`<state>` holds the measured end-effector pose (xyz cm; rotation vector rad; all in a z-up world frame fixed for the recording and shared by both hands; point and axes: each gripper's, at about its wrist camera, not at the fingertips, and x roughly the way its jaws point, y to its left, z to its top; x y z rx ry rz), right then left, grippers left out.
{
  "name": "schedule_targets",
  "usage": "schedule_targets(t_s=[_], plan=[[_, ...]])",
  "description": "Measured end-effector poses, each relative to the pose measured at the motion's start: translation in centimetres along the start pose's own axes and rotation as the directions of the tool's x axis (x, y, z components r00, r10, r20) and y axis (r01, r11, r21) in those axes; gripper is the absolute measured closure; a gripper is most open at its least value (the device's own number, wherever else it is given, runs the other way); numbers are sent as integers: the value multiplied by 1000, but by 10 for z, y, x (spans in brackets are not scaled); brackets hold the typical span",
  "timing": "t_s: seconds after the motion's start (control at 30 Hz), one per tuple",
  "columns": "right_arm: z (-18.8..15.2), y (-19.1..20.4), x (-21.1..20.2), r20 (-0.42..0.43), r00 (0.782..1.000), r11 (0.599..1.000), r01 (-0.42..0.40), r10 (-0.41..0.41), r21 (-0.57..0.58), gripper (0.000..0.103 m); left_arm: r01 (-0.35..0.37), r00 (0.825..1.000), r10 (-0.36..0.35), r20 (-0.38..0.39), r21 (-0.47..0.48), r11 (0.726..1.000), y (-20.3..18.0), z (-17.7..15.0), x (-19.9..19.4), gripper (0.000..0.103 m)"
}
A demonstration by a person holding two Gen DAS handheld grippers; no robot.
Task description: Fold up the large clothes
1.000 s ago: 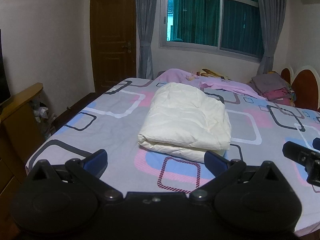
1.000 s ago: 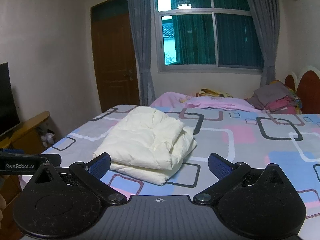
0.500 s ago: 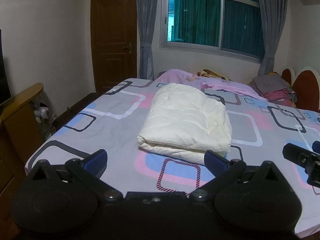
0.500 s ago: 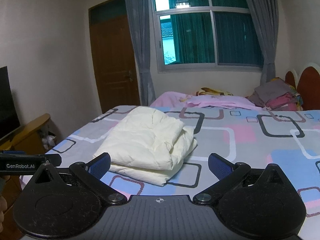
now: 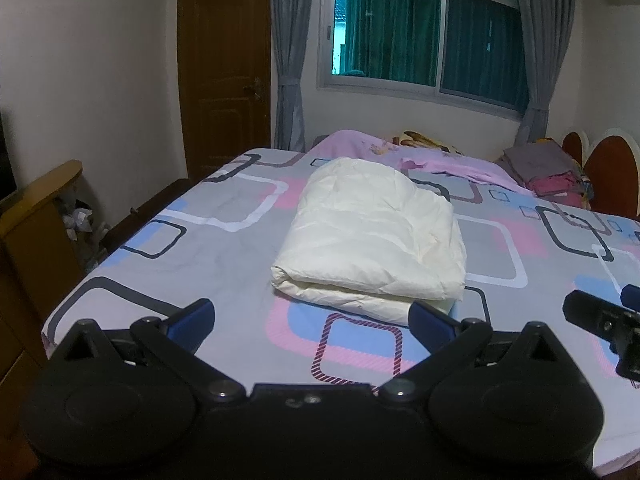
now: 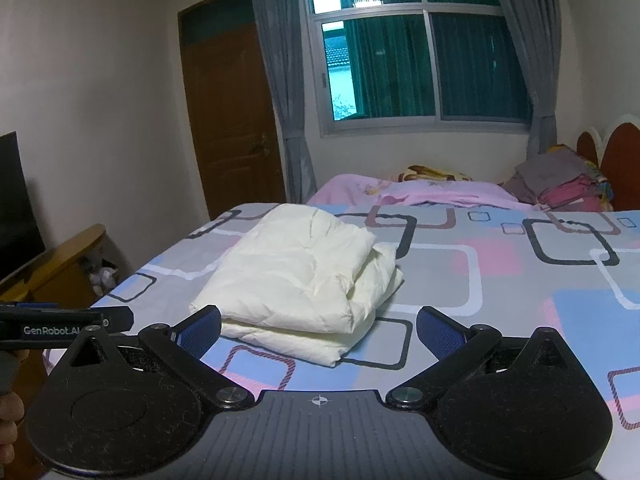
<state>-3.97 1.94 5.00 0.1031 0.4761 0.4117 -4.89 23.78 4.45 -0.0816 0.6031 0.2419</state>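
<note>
A cream-white padded garment (image 5: 372,236) lies folded into a thick bundle on the patterned bedsheet (image 5: 224,248), its folded edge toward me. In the right wrist view the same bundle (image 6: 304,280) sits left of centre, with loose layers showing on its right side. My left gripper (image 5: 310,318) is open and held back from the bundle's near edge, nothing between its blue pads. My right gripper (image 6: 318,326) is also open and empty, hovering just short of the bundle. The right gripper's tip (image 5: 600,320) shows at the right edge of the left wrist view.
A pink blanket (image 6: 416,192) and a stack of folded clothes (image 6: 560,184) lie at the bed's far side by the headboard (image 6: 616,160). A wooden cabinet (image 5: 36,216) and a dark screen (image 6: 16,200) stand left of the bed. A door (image 6: 232,120) and window (image 6: 420,64) are behind.
Both grippers have drifted slightly and tilted a little upward; the view shifts a bit. The folded bundle has not moved and both grippers stay open.
</note>
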Motion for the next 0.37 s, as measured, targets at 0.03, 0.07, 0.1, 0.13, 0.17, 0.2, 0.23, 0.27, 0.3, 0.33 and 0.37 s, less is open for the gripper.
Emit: schedule_targets(t_s=[0.03, 0.07, 0.1, 0.13, 0.17, 0.2, 0.23, 0.27, 0.3, 0.33, 0.37], plan=[[0, 0, 1, -1, 1000, 1000, -1, 1, 0, 1, 3, 1000, -3, 0, 2, 1000, 0, 0, 1, 0], [0, 0, 2, -1, 1000, 1000, 0, 0, 0, 1, 9, 1000, -9, 5, 5, 1000, 0, 0, 3, 0], [0, 0, 2, -1, 1000, 1000, 0, 0, 1, 1, 21, 1000, -22, 16, 9, 1000, 0, 0, 3, 3], [0, 0, 3, -2, 1000, 1000, -1, 1, 0, 1, 33, 999, -33, 31, 13, 999, 1, -1, 3, 6], [0, 0, 4, -5, 1000, 1000, 1, -1, 0, 1, 39, 998, -40, 44, 16, 999, 0, -2, 4, 7], [0, -1, 6, -7, 1000, 1000, 4, -4, 2, 1, 48, 998, -49, 44, 18, 999, 1, -2, 6, 8], [-1, -2, 8, -9, 1000, 1000, 6, -6, 4, 1, 54, 998, -55, 35, 19, 998, 1, -2, 9, 8], [-1, -4, 10, -12, 1000, 1000, 9, -9, 8, 1, 55, 998, -56, 31, 20, 998, 1, -1, 12, 7], [-2, -7, 13, -18, 1000, 1000, 16, -16, 12, 1, 52, 998, -53, 29, 24, 998, 1, -1, 15, 4], [-3, -9, 15, -23, 1000, 1000, 22, -21, 16, 1, 45, 999, -45, 21, 26, 999, 2, 0, 20, 0], [-5, -12, 18, -30, 999, 999, 29, -28, 22, 1, 37, 999, -37, 11, 20, 999, 3, 1, 25, 0]])
